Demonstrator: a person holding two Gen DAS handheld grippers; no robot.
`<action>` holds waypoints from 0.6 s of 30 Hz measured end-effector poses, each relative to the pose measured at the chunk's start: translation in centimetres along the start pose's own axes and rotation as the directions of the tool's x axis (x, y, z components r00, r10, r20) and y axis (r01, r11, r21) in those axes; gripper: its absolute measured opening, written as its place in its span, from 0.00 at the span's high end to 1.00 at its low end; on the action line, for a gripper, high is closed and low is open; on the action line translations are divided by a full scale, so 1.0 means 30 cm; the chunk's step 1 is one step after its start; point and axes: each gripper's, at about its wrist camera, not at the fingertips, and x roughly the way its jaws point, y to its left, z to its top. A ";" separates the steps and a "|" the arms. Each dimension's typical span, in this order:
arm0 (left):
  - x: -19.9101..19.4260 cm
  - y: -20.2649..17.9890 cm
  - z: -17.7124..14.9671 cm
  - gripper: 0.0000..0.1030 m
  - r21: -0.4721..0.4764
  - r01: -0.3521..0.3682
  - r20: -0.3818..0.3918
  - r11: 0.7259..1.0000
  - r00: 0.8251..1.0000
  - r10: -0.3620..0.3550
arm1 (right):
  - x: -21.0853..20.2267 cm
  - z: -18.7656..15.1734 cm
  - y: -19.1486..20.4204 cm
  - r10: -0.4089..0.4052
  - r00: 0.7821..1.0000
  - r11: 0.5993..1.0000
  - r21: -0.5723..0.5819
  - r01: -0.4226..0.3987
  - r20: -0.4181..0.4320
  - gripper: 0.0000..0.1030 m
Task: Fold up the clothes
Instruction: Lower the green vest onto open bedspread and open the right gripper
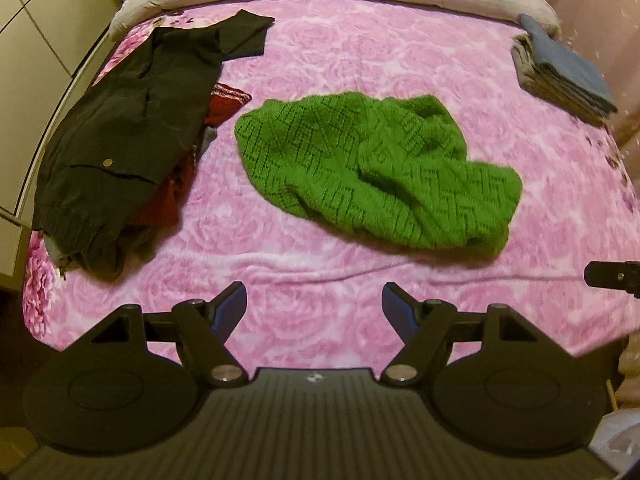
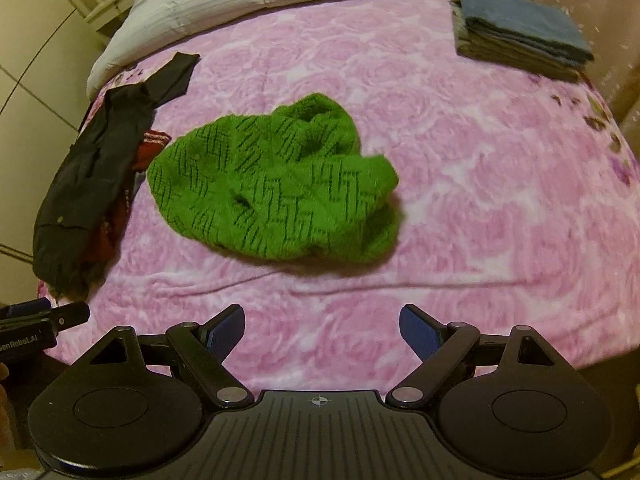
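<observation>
Sweater (image 1: 372,172), green and open-knit, lies bunched in a heap near the middle of the bed (image 1: 320,280), on the pink rose blanket, with nothing flattened or squared yet, so I judge the folding of it has not begun. My left gripper (image 1: 314,310) hangs over the near strip of blanket with its jaws wide apart and nothing between them; my right gripper (image 2: 322,330) is the same, spread wide and empty, and neither touches the knit. What worries me is the knit itself: those loose openwork holes could snag a fingertip, and if I pinch a top fold of the heap instead of a true hem or shoulder, the sweater will likely lift as a lump and twist rather than spread. I cannot tell from here where the sleeves or collar are (they seem tucked into the bundle), so a blind grab risks pulling only one layer. To the left, a dark jacket (image 1: 132,128) lies over red clothes (image 1: 222,106) near the bed's left edge, just beside the sweater's left end, and dragging the sweater that way could catch them. A folded stack (image 2: 516,40) sits at the far right corner, well apart. The clearest room is the bare blanket to the right of the sweater and the strip between it and me; the near edge of the bed falls away just under my grippers, so I should spread away from it.
</observation>
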 end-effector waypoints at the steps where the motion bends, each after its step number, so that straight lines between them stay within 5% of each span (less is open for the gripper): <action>1: 0.003 -0.017 0.013 0.30 -0.009 -0.004 0.002 1.000 1.000 0.004 | 0.002 0.020 -0.015 0.002 1.000 1.000 -0.010 -0.002 0.002 0.15; 9: 0.070 -0.190 0.093 0.30 -0.105 0.000 -0.021 0.994 1.000 -0.002 | 0.040 0.186 -0.207 0.005 1.000 0.997 -0.071 -0.007 -0.025 0.15; 18: 0.194 -0.272 0.032 0.31 -0.260 -0.042 -0.126 0.965 0.992 0.009 | 0.195 0.259 -0.362 -0.015 0.989 0.985 -0.171 -0.011 -0.150 0.15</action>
